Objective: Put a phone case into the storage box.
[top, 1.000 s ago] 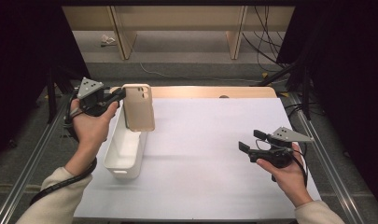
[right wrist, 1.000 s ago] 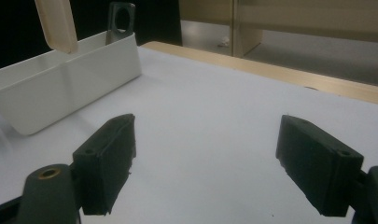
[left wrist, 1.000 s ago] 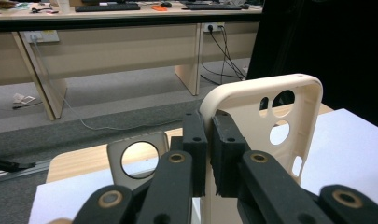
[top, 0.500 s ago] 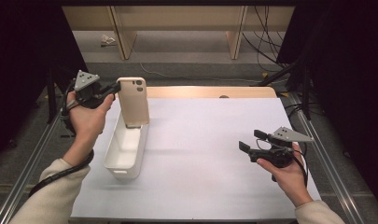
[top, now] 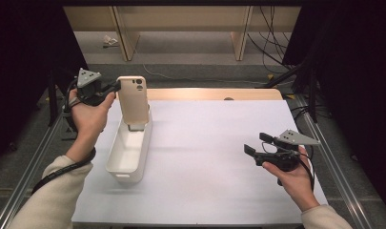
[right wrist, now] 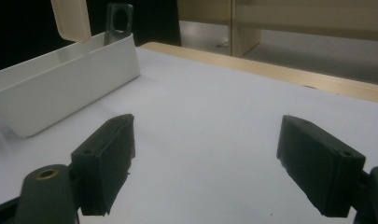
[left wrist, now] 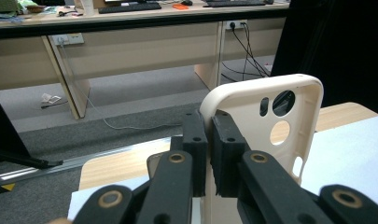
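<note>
**Phone case held over the white bin**

White sheeting covers the table [top: 209, 157] in front of me, with a strip of bare wood along its far edge and desks and loose cables on the grey floor beyond.

My left gripper [top: 115, 88] is clamped on the edge of a beige phone case [top: 133, 100]. In the left gripper view the two black pads are pressed together on the case's [left wrist: 266, 140] rim, near its upper corner, and the camera cutouts face me just to the right of them. The case stands nearly upright, leaning a little, and its lower end hangs over the far end of a long white bin [top: 128, 150]. I cannot tell whether the case touches the bin's rim or clears it.

That bin sits on the left part of the sheet, running away from me. In the right gripper view, a second, darker case [right wrist: 119, 21] stands just beyond the bin's [right wrist: 60, 88] far end; whether it stands inside the bin I cannot tell.

My right gripper [top: 256, 144] hovers low over the right side of the table, well apart from the bin. Its jaws stand wide with nothing between them, and in the right gripper view I see bare white sheet between the two pads [right wrist: 107, 161].
</note>
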Demonstrator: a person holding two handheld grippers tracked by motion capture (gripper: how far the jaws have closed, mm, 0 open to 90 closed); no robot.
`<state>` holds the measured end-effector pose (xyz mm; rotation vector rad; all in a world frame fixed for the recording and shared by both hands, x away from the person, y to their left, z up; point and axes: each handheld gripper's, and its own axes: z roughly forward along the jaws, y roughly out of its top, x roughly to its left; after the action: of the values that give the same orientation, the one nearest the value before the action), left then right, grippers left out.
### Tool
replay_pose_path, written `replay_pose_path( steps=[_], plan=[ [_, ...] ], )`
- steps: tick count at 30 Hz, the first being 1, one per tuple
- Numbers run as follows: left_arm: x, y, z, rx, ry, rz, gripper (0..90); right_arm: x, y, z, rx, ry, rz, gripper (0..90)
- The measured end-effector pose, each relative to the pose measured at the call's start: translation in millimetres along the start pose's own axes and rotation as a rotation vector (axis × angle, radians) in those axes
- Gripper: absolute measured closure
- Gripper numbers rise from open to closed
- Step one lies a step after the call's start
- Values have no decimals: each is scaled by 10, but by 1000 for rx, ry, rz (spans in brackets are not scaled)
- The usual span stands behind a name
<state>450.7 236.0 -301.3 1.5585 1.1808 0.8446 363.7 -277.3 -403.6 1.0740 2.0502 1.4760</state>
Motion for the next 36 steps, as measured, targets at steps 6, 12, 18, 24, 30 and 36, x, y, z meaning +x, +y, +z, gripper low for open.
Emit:
replay_pose_path(
  steps=[6,12,18,24,30,36],
  plan=[
    [56,-13,73,10,5,22,849,0,-2,2,-1,0,1,202],
    [107,-34,135,15,23,32,849,-5,-2,1,-3,0,2,203],
    [138,-58,188,20,34,27,848,-5,-3,1,-2,0,2,203],
    [157,-85,246,25,49,31,848,-6,-3,-1,-3,-1,2,203],
    [187,-126,311,22,55,32,848,-6,-3,-2,-4,-1,4,203],
    [205,-155,375,36,64,32,848,-4,-6,2,-3,0,4,203]
  ],
)
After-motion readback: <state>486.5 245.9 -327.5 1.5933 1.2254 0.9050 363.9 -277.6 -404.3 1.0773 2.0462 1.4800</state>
